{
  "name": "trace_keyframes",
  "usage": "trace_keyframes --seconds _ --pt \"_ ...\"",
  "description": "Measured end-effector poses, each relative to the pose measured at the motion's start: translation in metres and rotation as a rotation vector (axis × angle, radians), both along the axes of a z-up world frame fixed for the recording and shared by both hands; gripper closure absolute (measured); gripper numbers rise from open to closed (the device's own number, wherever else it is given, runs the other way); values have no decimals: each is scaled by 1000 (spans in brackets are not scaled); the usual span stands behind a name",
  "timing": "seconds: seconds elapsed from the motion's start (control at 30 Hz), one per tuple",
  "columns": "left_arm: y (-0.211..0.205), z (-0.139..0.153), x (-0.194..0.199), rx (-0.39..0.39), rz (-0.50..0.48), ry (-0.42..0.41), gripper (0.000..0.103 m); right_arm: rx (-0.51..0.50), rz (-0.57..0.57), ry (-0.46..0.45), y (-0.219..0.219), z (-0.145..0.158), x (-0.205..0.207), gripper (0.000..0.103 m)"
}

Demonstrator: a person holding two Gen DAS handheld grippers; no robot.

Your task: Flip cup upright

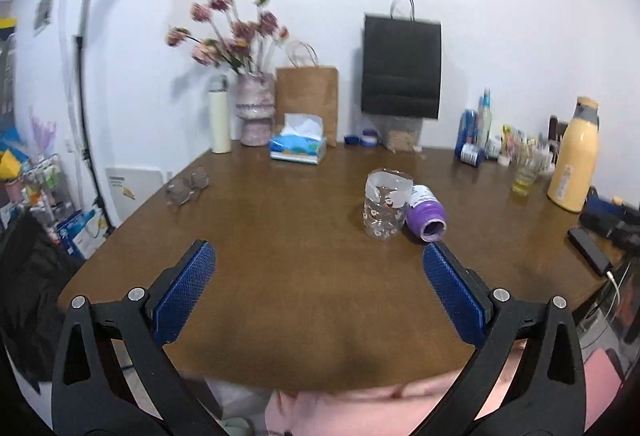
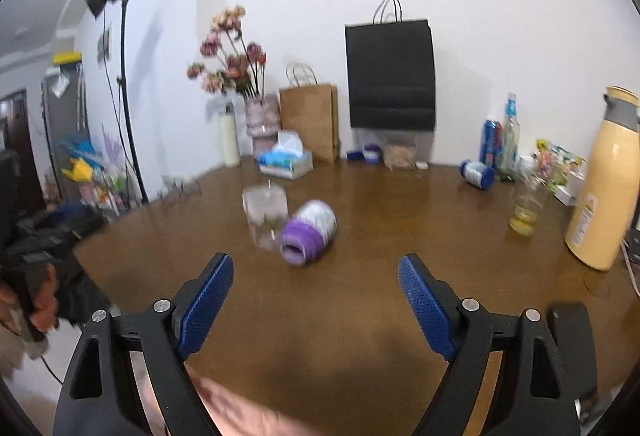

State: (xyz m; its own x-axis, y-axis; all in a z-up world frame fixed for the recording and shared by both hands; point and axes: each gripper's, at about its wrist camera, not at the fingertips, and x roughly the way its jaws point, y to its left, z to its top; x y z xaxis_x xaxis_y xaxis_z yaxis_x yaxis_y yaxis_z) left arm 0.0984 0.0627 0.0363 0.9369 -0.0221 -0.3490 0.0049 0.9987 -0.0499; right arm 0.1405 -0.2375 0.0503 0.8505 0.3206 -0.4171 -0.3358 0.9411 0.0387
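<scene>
A purple-and-white cup (image 1: 425, 211) lies on its side on the brown table (image 1: 280, 276), its open mouth towards me; it also shows in the right wrist view (image 2: 308, 234). A clear glass cup with small printed figures (image 1: 386, 207) stands beside it on the left, touching or nearly touching it, and shows blurred in the right wrist view (image 2: 265, 213). My left gripper (image 1: 319, 260) is open and empty, short of both cups, its right fingertip (image 1: 434, 256) just below the purple cup. My right gripper (image 2: 316, 272) is open and empty, just short of the purple cup.
At the back stand a white bottle (image 1: 220, 121), a flower vase (image 1: 256, 109), a tissue box (image 1: 298, 143), a brown bag (image 1: 308, 97) and a black bag (image 1: 402, 67). Eyeglasses (image 1: 188, 185) lie at left. A yellow flask (image 2: 608, 187), a small glass (image 2: 526, 213) and bottles (image 2: 500, 143) crowd the right.
</scene>
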Motion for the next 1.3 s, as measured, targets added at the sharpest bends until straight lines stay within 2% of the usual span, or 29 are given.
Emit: trace_keyframes --seconds 0.13,0.27,0.33,0.4,0.5,0.6,1.3 --pt "0 -17 -63 -30 84 -89 0 7 -19 -63 -2 -18 -61 14" --pt "-12 -27 -103 87 93 -171 0 -12 -27 -100 7 -37 -119 14" --pt "-13 -21 -107 104 95 -199 0 9 -1 -100 11 -40 -131 14" --pt "-12 -18 -106 92 103 -197 0 -4 38 -95 20 -40 -132 14" --pt "-14 -18 -106 97 100 -191 0 -11 29 -121 25 -39 -134 14" --pt "-13 -18 -107 98 98 -200 0 28 30 -112 22 -38 -134 14" --pt "-15 -15 -110 106 91 -219 0 45 31 -124 21 -34 -129 14"
